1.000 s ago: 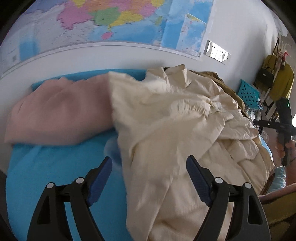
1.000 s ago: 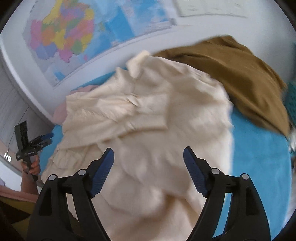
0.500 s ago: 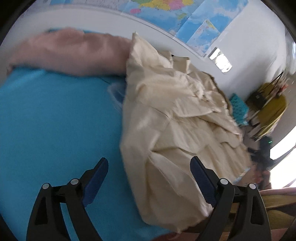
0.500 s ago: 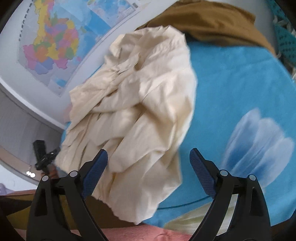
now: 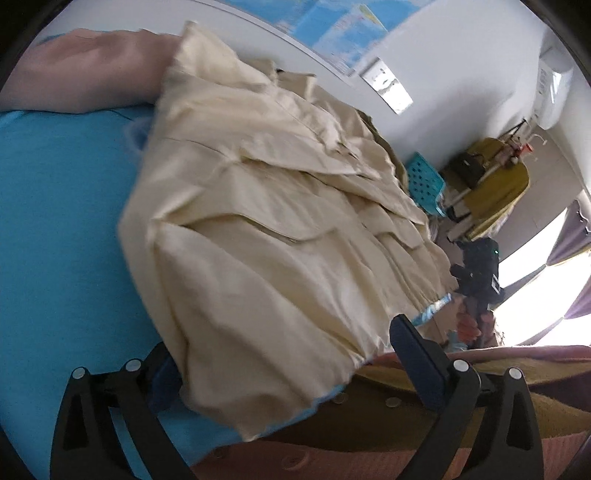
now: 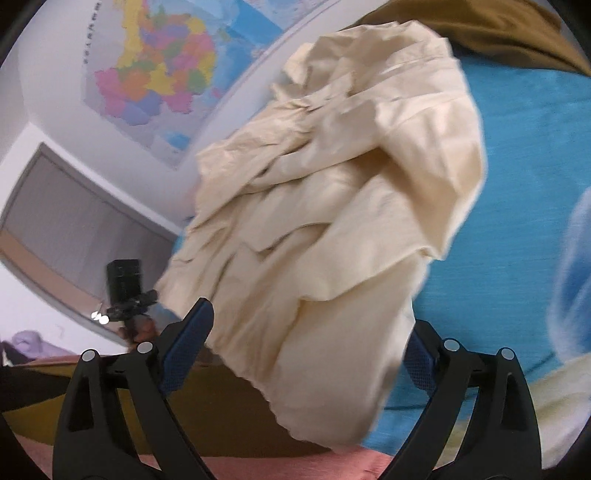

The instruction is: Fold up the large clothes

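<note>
No text can be read in either view. The wall map [image 6: 155, 77] in the right wrist view carries a column of small characters along its left margin, but they are too small and blurred to make out; the coloured regions show no legible names. In the left wrist view only a strip of the map [image 5: 332, 33] appears at the top, also without readable words. The white plate [image 5: 386, 86] on the wall below it shows no visible marking. The cream garment [image 5: 266, 229] shows no label or print.
</note>
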`<action>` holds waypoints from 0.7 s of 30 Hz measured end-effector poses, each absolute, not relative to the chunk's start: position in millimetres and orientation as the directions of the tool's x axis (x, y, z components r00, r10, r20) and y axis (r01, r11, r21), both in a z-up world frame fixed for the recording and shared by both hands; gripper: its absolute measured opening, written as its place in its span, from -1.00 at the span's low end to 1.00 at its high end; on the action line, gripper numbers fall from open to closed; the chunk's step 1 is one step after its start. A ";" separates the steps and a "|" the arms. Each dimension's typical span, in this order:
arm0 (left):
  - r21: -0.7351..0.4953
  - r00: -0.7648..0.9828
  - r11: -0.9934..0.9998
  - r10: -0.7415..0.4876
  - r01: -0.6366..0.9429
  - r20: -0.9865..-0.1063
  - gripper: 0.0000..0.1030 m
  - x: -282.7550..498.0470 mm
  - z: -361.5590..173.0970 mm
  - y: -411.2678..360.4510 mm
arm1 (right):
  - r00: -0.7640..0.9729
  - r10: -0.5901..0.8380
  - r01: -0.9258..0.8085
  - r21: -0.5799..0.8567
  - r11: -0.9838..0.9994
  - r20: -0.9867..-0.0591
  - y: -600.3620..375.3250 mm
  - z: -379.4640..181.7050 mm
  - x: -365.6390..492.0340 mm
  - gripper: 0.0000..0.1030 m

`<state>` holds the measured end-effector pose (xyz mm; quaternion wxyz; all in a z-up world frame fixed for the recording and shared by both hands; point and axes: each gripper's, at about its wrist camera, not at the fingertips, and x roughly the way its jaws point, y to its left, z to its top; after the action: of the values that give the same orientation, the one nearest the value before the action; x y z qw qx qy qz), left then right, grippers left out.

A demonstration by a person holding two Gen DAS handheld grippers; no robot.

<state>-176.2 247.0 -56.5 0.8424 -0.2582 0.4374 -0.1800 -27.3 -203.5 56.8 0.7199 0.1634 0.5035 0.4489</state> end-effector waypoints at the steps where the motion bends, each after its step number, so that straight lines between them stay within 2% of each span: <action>1: -0.582 0.551 0.809 -0.523 0.080 -0.651 0.88 -173.9 -56.6 242.8 | 0.096 0.805 -0.487 0.678 0.551 -0.585 -200.1 57.1 -27.7 0.78; 4: -0.585 0.561 0.808 -0.516 0.069 -0.647 0.88 -168.0 -57.0 239.0 | 0.093 0.812 -0.493 0.682 0.540 -0.576 -190.8 57.7 -27.1 0.77; 6: -0.596 0.574 0.802 -0.508 0.043 -0.642 0.84 -162.9 -57.0 238.1 | 0.098 0.803 -0.493 0.672 0.552 -0.588 -187.4 56.2 -26.9 0.64; 8: -0.563 0.584 0.826 -0.460 0.006 -0.669 0.56 -160.2 -56.4 235.8 | 0.105 0.796 -0.477 0.672 0.566 -0.596 -187.2 54.3 -25.9 0.42; 9: -0.547 0.588 0.837 -0.435 -0.017 -0.683 0.48 -158.9 -55.9 235.9 | 0.103 0.801 -0.462 0.685 0.564 -0.590 -189.4 52.6 -24.8 0.22; 10: -0.535 0.586 0.844 -0.416 -0.037 -0.696 0.17 -157.9 -56.0 238.1 | 0.099 0.810 -0.448 0.701 0.554 -0.578 -192.7 51.3 -24.6 0.06; 11: -0.532 0.580 0.845 -0.409 -0.050 -0.705 -0.04 -156.8 -56.6 240.0 | 0.095 0.818 -0.445 0.711 0.544 -0.567 -195.6 51.2 -25.4 0.03; 14: -0.534 0.580 0.843 -0.399 -0.073 -0.710 -0.22 -159.1 -53.9 243.8 | 0.090 0.831 -0.413 0.739 0.533 -0.549 -206.0 48.8 -25.9 0.04; 15: -0.531 0.579 0.844 -0.399 -0.071 -0.711 -0.22 -160.1 -53.2 244.1 | 0.088 0.833 -0.403 0.745 0.531 -0.546 -208.5 47.6 -25.3 0.08; 16: -0.530 0.573 0.845 -0.401 -0.070 -0.715 -0.11 -160.7 -54.0 244.7 | 0.083 0.834 -0.411 0.744 0.527 -0.545 -209.6 48.6 -26.5 0.14; 17: -0.546 0.560 0.835 -0.419 -0.071 -0.714 0.13 -160.7 -57.0 246.6 | 0.076 0.836 -0.425 0.740 0.521 -0.544 -208.9 51.0 -28.8 0.21; 18: -0.575 0.556 0.816 -0.452 -0.059 -0.698 0.19 -161.4 -59.5 249.0 | 0.074 0.835 -0.434 0.736 0.519 -0.545 -207.3 52.4 -29.8 0.34; 19: -0.584 0.559 0.810 -0.461 -0.051 -0.689 0.26 -161.5 -59.6 249.5 | 0.074 0.827 -0.448 0.723 0.526 -0.557 -204.7 53.3 -31.8 0.38; 21: -0.587 0.561 0.809 -0.473 -0.030 -0.680 0.35 -162.1 -58.9 247.1 | 0.086 0.805 -0.465 0.691 0.553 -0.587 -197.5 54.4 -34.3 0.38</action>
<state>-162.1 247.1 -58.9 0.8380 -0.2796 0.4496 -0.1320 -34.3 -197.5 54.4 0.7178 0.1663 0.5113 0.4424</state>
